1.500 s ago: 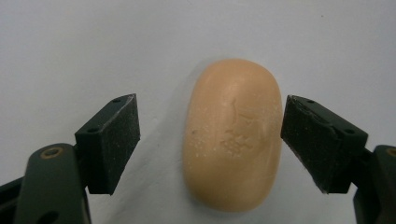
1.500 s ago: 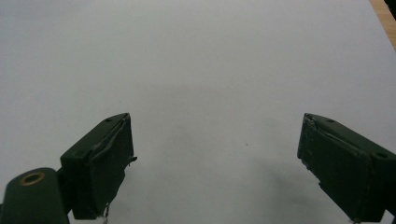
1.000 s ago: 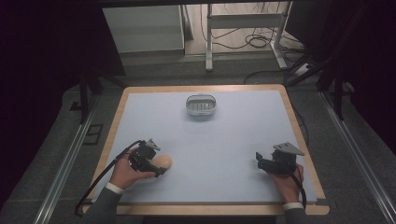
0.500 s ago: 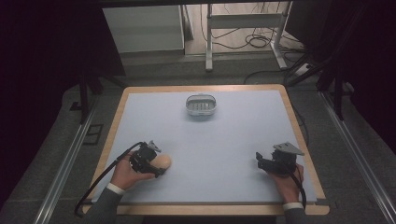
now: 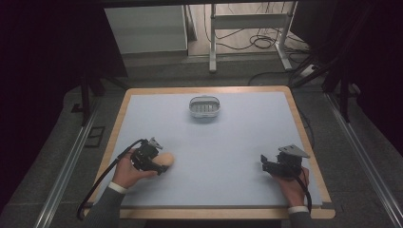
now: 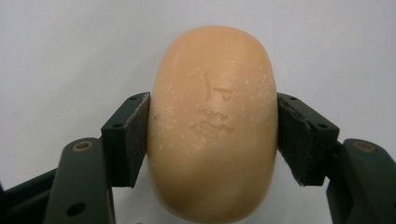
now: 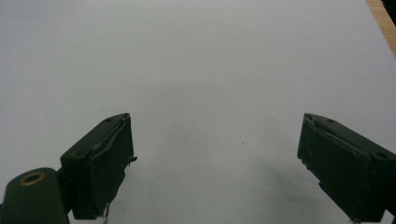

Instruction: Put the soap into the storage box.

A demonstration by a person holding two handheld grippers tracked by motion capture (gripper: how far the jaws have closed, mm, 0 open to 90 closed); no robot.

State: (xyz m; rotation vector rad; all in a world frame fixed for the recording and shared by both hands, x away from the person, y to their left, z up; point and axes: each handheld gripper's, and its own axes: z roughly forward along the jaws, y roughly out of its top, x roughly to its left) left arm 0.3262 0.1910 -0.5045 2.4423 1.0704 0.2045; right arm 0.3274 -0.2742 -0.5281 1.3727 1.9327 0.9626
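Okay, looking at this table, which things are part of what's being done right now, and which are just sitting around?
In use:
- soap bar, clamped in the left claw
- likely the soap dish at the table's far side

Idle:
- right claw, open on the mat
- cables on the floor

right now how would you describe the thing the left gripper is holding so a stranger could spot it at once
Start at the pale blue table with its wooden rim, then go to its near left part, where the left gripper lies. Clamped between its black jaws is a bar of soap: a smooth, peach-coloured oval with a scuffed face, unlike the clear ridged dish at the far side.
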